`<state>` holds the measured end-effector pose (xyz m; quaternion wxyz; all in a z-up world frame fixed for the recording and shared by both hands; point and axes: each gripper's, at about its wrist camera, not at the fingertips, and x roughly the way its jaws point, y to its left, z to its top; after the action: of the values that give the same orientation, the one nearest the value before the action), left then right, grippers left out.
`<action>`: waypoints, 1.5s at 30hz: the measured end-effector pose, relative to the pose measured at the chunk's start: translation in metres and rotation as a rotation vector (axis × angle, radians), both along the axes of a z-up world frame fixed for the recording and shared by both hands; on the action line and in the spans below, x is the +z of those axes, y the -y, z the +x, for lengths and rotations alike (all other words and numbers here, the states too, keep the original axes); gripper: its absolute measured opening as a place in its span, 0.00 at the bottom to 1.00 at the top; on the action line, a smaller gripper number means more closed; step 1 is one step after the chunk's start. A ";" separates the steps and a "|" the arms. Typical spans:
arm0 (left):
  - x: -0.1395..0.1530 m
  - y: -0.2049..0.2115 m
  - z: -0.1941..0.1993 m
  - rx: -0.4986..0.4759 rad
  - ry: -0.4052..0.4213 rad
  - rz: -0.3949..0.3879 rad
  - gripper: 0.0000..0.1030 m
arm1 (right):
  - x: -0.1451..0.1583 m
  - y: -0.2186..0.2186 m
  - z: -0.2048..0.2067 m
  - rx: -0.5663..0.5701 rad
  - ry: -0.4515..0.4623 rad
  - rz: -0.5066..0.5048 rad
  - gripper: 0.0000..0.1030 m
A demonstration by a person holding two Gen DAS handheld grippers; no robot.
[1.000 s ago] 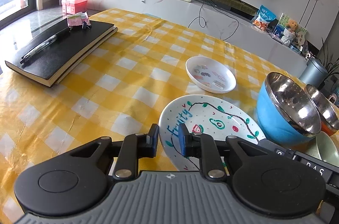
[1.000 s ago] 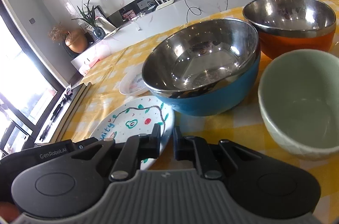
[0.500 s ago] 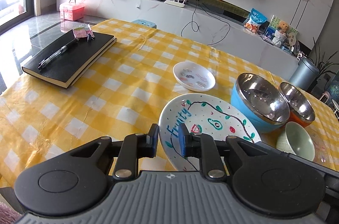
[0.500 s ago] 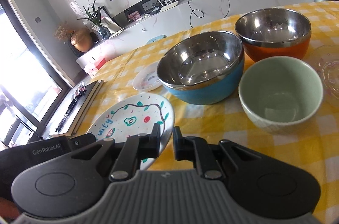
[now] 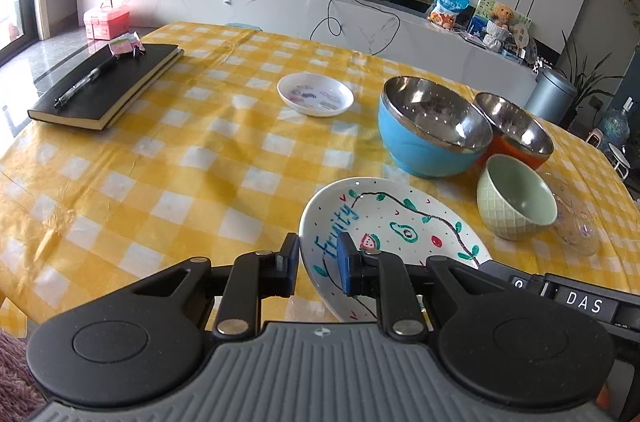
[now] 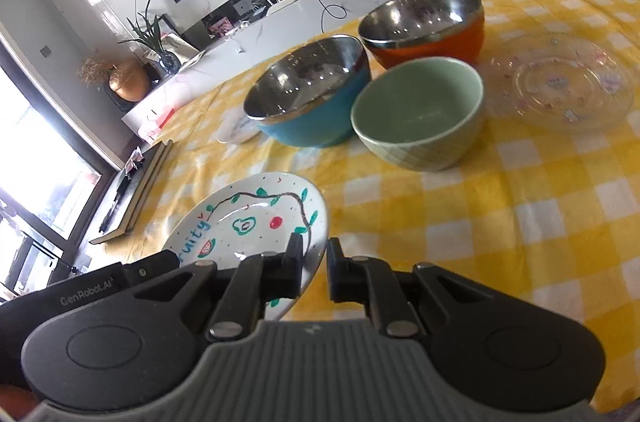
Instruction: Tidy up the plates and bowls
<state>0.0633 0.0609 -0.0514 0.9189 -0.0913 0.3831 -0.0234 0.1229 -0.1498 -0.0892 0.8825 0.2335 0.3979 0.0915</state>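
My left gripper (image 5: 318,264) is shut on the rim of a white plate (image 5: 394,226) painted with "fruity" and fruit, held tilted above the table. My right gripper (image 6: 311,272) is shut on the same plate's (image 6: 248,222) opposite rim. Beyond stand a blue steel-lined bowl (image 5: 432,134), an orange steel-lined bowl (image 5: 516,130), a green ceramic bowl (image 5: 516,198) and a small white dish (image 5: 316,94). A clear glass plate (image 6: 560,82) lies right of the green bowl.
A yellow checked cloth (image 5: 180,158) covers the table. A black notebook (image 5: 108,86) with a pen lies at the far left. A white TV bench (image 5: 360,18) runs behind the table.
Both grippers have risen and pulled back with the plate between them; the bowls now look smaller and farther, and the glass plate has come into view.
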 end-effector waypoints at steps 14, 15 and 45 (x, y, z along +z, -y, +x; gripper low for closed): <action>-0.023 -0.005 0.000 0.019 -0.027 -0.007 0.21 | -0.017 -0.009 0.001 0.011 -0.034 -0.040 0.10; -0.023 -0.005 0.000 0.018 -0.028 -0.008 0.21 | -0.017 -0.010 0.001 0.011 -0.038 -0.042 0.10; -0.010 -0.001 -0.002 0.041 0.032 0.031 0.39 | -0.004 -0.021 0.002 0.030 0.016 -0.167 0.17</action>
<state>0.0612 0.0623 -0.0611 0.9265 -0.0842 0.3667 -0.0002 0.1244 -0.1292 -0.0937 0.9006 0.1522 0.4006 0.0733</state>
